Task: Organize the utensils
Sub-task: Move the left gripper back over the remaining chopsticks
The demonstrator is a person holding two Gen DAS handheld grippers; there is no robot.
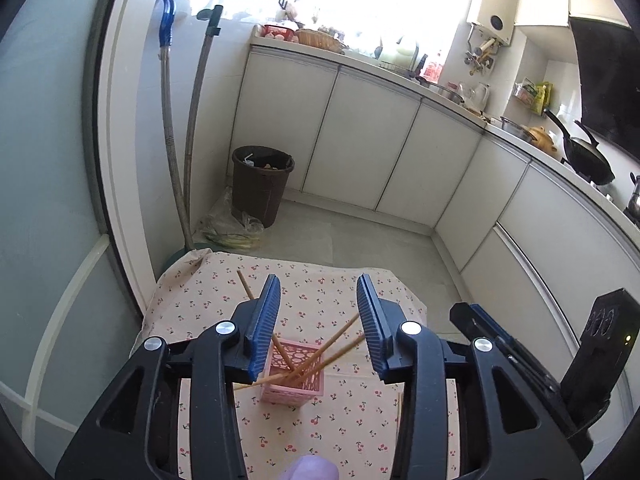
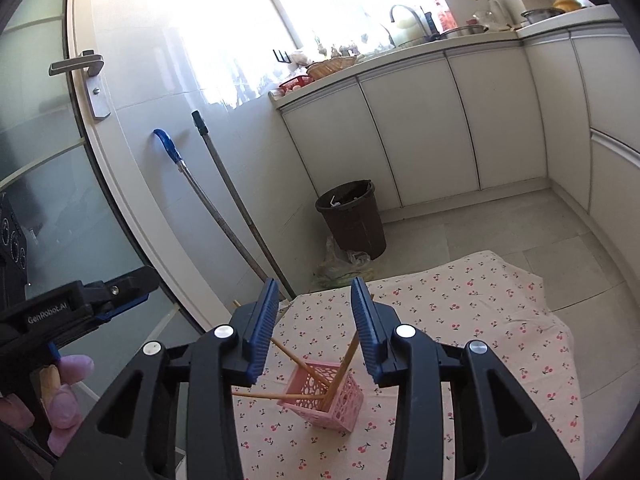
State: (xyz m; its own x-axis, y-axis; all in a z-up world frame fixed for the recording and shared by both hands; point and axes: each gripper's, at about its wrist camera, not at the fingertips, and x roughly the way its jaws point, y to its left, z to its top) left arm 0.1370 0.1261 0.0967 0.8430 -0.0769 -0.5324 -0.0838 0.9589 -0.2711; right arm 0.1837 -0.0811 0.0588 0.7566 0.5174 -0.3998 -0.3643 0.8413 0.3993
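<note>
A pink openwork holder (image 1: pixel 294 378) (image 2: pixel 326 400) stands upright on a table draped in a cherry-print cloth (image 1: pixel 340 432) (image 2: pixel 480 320). Several wooden chopsticks (image 1: pixel 336 344) (image 2: pixel 304 368) lean out of it at different angles. My left gripper (image 1: pixel 319 280) hovers open above and just short of the holder, its blue pads apart and pressing on nothing. My right gripper (image 2: pixel 315 281) is likewise open over the holder, with the chopstick tops showing in the gap but not gripped. Each gripper appears at the edge of the other's view: right gripper (image 1: pixel 520 356), left gripper (image 2: pixel 100 296).
A thin stick (image 1: pixel 400 404) lies on the cloth by the left gripper's right finger. A dark bin (image 1: pixel 262 184) (image 2: pixel 354 220) stands beyond the table, with two long handles (image 1: pixel 192 120) (image 2: pixel 232 200) leaning on the wall. White cabinets (image 1: pixel 360 140) line the far side. Gloved fingers (image 2: pixel 68 368) hold the left gripper.
</note>
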